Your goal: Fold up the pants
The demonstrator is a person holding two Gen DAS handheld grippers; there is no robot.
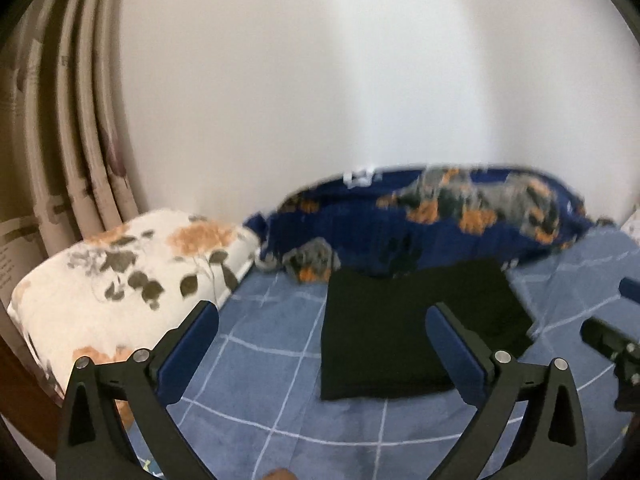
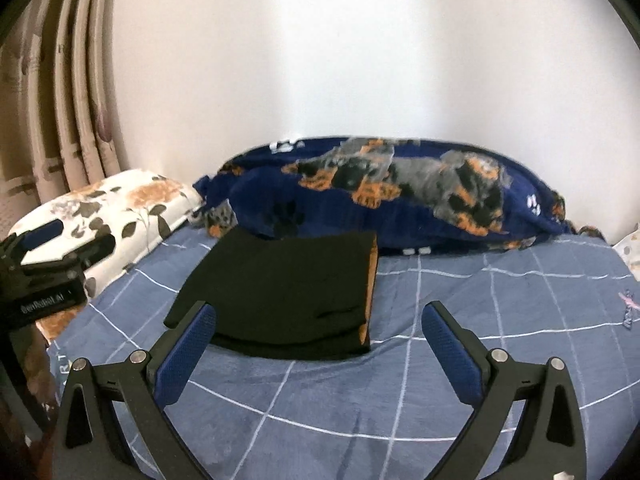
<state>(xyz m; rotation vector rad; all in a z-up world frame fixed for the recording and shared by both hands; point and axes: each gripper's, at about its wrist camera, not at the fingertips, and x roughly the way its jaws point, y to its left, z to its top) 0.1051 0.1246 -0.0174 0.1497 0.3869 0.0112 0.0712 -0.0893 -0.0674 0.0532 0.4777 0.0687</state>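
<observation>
The black pants (image 1: 404, 332) lie folded into a flat rectangle on the blue checked bedsheet (image 1: 272, 364). In the right wrist view the pants (image 2: 288, 292) show an orange lining along their right edge. My left gripper (image 1: 322, 320) is open and empty, raised above the bed just in front of the pants. My right gripper (image 2: 318, 320) is open and empty, also in front of the pants. The right gripper shows at the right edge of the left wrist view (image 1: 616, 332), and the left gripper shows at the left edge of the right wrist view (image 2: 48, 256).
A white floral pillow (image 1: 120, 280) lies at the left. A navy blanket with dog print (image 2: 400, 196) is bunched along the white wall behind the pants. Beige curtains (image 1: 72, 120) hang at the left.
</observation>
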